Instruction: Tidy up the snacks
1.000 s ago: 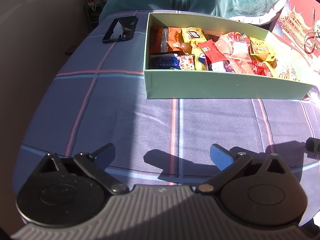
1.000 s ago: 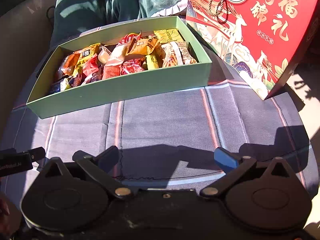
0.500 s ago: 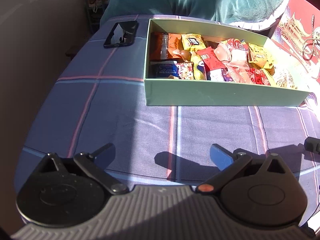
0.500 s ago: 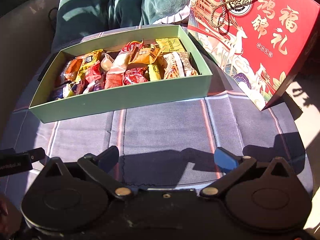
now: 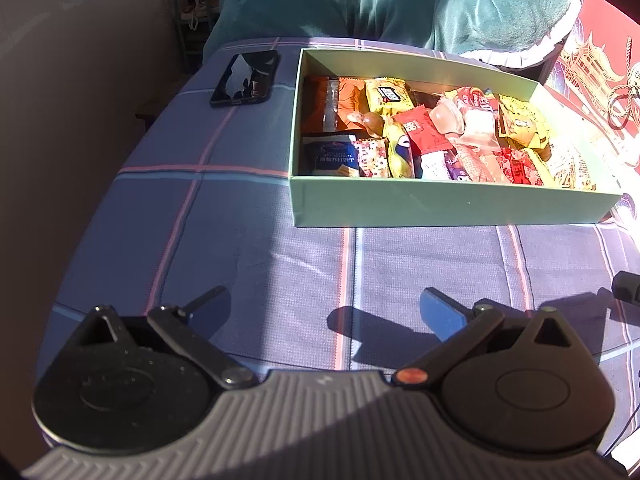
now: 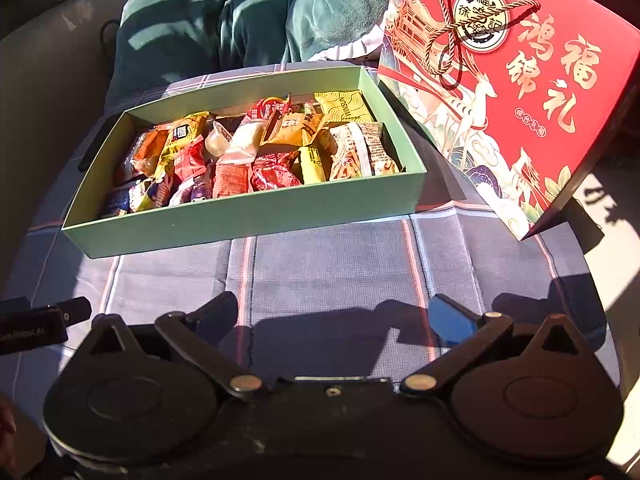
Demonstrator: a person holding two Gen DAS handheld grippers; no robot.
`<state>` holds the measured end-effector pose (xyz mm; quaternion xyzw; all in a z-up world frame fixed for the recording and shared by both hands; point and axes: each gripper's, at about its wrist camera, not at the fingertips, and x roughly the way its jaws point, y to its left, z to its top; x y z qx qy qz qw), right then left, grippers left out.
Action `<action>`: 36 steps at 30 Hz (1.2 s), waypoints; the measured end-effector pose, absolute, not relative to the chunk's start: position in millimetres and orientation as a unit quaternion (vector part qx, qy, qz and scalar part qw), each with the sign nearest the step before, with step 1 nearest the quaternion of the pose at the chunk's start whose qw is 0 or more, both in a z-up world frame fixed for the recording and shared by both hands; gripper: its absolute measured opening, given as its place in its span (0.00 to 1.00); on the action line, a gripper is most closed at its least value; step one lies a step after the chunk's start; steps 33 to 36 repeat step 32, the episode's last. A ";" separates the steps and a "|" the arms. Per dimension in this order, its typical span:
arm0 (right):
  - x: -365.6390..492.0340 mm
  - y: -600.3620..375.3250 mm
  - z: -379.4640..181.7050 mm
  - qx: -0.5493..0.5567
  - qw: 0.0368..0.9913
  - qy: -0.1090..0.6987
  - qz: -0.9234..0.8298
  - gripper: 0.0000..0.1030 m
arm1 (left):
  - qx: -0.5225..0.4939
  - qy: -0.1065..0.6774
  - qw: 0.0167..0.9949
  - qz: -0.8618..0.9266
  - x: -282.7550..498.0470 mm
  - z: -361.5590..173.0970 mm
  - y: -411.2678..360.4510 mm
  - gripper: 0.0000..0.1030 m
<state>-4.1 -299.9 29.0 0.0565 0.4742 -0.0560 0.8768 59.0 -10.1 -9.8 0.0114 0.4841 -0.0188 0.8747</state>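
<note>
Snacks [image 6: 256, 156] ahead of both empty, wide-spread tools: left gripper [image 5: 320, 310] and right gripper [image 6: 340, 314] low in frame over plaid cloth [image 5: 240, 240], then green box [image 5: 440, 204] mid-frame, long axis crosswise, neither clearly nearer, red lid [image 6: 520, 80] upper right.

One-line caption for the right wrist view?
Open right tongs hover over plaid tablecloth before green snack box, red lid alongside.

Harsh sunlight, hard shadows, fisheye-warped edges
</note>
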 end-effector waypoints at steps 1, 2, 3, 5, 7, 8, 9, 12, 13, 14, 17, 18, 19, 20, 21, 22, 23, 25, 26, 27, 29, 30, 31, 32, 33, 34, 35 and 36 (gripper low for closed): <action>-3.6 -300.8 29.5 0.056 0.877 0.474 -0.056 1.00 | 0.013 0.483 0.875 -0.018 60.0 -8.8 -10.9 0.99; -3.2 -301.7 29.9 0.057 0.877 0.473 -0.056 1.00 | 0.014 0.482 0.876 -0.018 60.5 -7.7 -11.4 0.99; -2.9 -302.1 30.4 0.057 0.878 0.472 -0.057 1.00 | 0.014 0.479 0.877 -0.018 61.2 -6.1 -11.9 1.00; -2.1 -303.0 31.4 0.059 0.878 0.471 -0.058 1.00 | 0.015 0.476 0.879 -0.018 61.9 -3.6 -12.8 1.00; -1.6 -303.3 32.0 0.059 0.879 0.469 -0.059 1.00 | 0.014 0.475 0.880 -0.019 62.9 -1.7 -13.2 1.00; -1.2 -303.7 32.2 0.059 0.879 0.469 -0.059 1.00 | 0.014 0.474 0.880 -0.021 63.5 -0.8 -13.5 1.00; -1.2 -303.7 32.3 0.060 0.879 0.469 -0.060 1.00 | 0.015 0.473 0.881 -0.022 63.8 -0.2 -13.9 1.00; -0.4 -304.2 32.7 0.059 0.880 0.468 -0.061 1.00 | 0.021 0.471 0.881 -0.026 64.0 0.8 -15.8 0.99; -0.3 -304.2 32.7 0.059 0.880 0.468 -0.061 1.00 | 0.024 0.470 0.882 -0.027 63.7 0.8 -16.6 0.99; 0.0 -304.5 32.8 0.059 0.880 0.467 -0.061 1.00 | 0.027 0.469 0.883 -0.024 63.1 0.9 -17.3 0.99; 0.1 -304.7 32.6 0.059 0.880 0.467 -0.061 1.00 | 0.031 0.469 0.882 -0.024 62.9 1.0 -18.1 0.99; 0.1 -304.7 32.7 0.059 0.880 0.467 -0.061 1.00 | 0.030 0.469 0.882 -0.024 63.0 0.9 -17.7 0.99; 0.1 -304.7 32.7 0.059 0.880 0.467 -0.061 1.00 | 0.029 0.470 0.882 -0.024 63.3 0.6 -17.5 0.99; 0.2 -304.6 32.7 0.059 0.880 0.467 -0.061 1.00 | 0.030 0.470 0.882 -0.024 63.5 0.5 -17.3 0.99; 0.2 -304.7 32.6 0.059 0.880 0.467 -0.061 1.00 | 0.031 0.469 0.882 -0.023 63.4 0.6 -17.2 0.99; 0.3 -304.7 32.6 0.059 0.880 0.467 -0.061 1.00 | 0.032 0.469 0.882 -0.022 63.3 0.6 -17.2 0.99; 0.8 -304.8 32.1 0.059 0.880 0.468 -0.061 1.00 | 0.033 0.469 0.882 -0.022 63.3 0.5 -17.2 0.99; 0.9 -305.1 31.5 0.058 0.879 0.468 -0.060 1.00 | 0.035 0.468 0.883 -0.022 63.0 0.4 -17.6 0.99; 0.9 -305.1 31.4 0.058 0.879 0.469 -0.061 1.00 | 0.036 0.468 0.883 -0.023 63.2 0.2 -18.5 0.99; 0.9 -305.1 31.4 0.058 0.879 0.469 -0.061 1.00 | 0.038 0.468 0.883 -0.023 63.1 0.2 -18.9 0.99; 0.9 -305.1 31.4 0.058 0.879 0.468 -0.061 1.00 | 0.041 0.467 0.883 -0.024 62.8 0.2 -19.6 0.99; 0.9 -305.1 31.3 0.057 0.880 0.468 -0.061 1.00 | 0.042 0.467 0.883 -0.023 62.6 0.3 -19.9 0.99; 1.1 -305.9 30.7 0.056 0.880 0.468 -0.061 1.00 | 0.044 0.466 0.883 -0.023 62.5 0.5 -20.5 0.99; 1.3 -306.3 30.4 0.056 0.880 0.468 -0.061 1.00 | 0.046 0.466 0.883 -0.023 62.5 0.7 -20.8 0.99; 1.3 -306.3 30.4 0.056 0.880 0.468 -0.061 1.00 | 0.046 0.466 0.883 -0.023 62.5 0.7 -20.8 0.99; 1.3 -306.3 30.4 0.056 0.880 0.468 -0.061 1.00 | 0.046 0.466 0.883 -0.023 62.5 0.7 -20.8 0.99; 1.3 -306.3 30.4 0.056 0.880 0.468 -0.061 1.00 | 0.046 0.466 0.883 -0.023 62.5 0.7 -20.8 0.99; 1.3 -306.3 30.4 0.056 0.880 0.468 -0.061 1.00 | 0.046 0.466 0.883 -0.023 62.5 0.7 -20.8 0.99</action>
